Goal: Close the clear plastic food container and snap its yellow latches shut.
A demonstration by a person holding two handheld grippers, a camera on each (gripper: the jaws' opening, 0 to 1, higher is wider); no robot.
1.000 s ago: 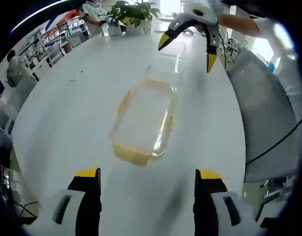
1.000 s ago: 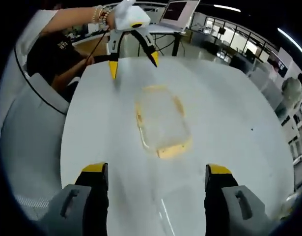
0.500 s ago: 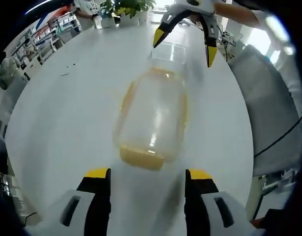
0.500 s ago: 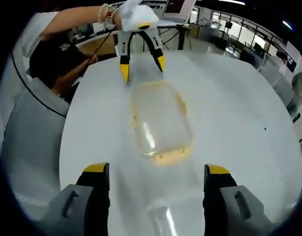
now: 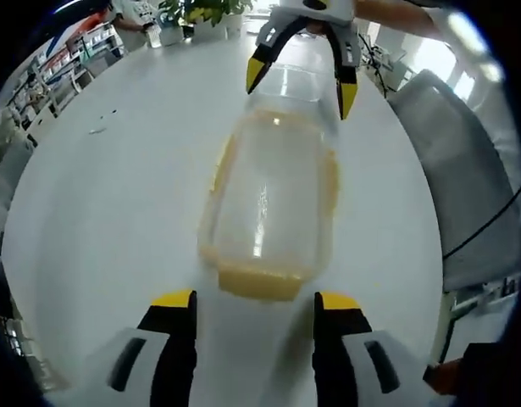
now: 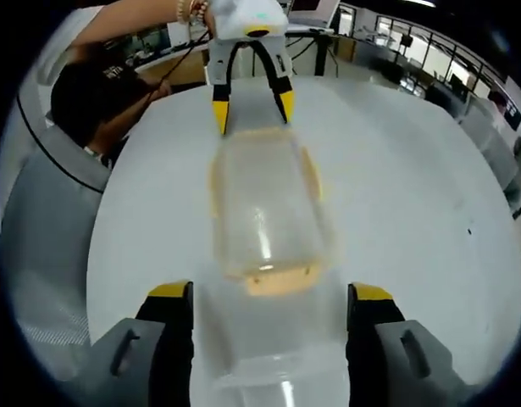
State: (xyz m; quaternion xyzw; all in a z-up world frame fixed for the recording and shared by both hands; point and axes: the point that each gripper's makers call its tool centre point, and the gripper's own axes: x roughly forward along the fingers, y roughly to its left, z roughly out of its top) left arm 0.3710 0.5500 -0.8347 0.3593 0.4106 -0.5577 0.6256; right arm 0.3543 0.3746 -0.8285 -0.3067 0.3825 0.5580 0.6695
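A clear lid (image 5: 268,199) with yellow latches (image 5: 260,281) along its edges lies flat on the white table (image 5: 99,195). Beyond it stands the clear container base (image 5: 298,85), between the open jaws of my right gripper (image 5: 299,85). My left gripper (image 5: 255,309) is open, its fingertips just short of the lid's near yellow latch. In the right gripper view the base (image 6: 273,360) lies between the fingers of my right gripper (image 6: 270,297). The lid (image 6: 264,208) is ahead of it, and my left gripper (image 6: 252,112) stands open at the lid's far end.
Potted plants (image 5: 201,10) stand at the table's far end. A grey chair (image 5: 463,170) is beside the table, also seen as the chair (image 6: 40,229). A person (image 6: 99,93) sits at the table edge, holding the grippers.
Both grippers have come in toward the lid from opposite ends. The right gripper's jaws now stand on either side of the clear base. The lid and base stay where they were.
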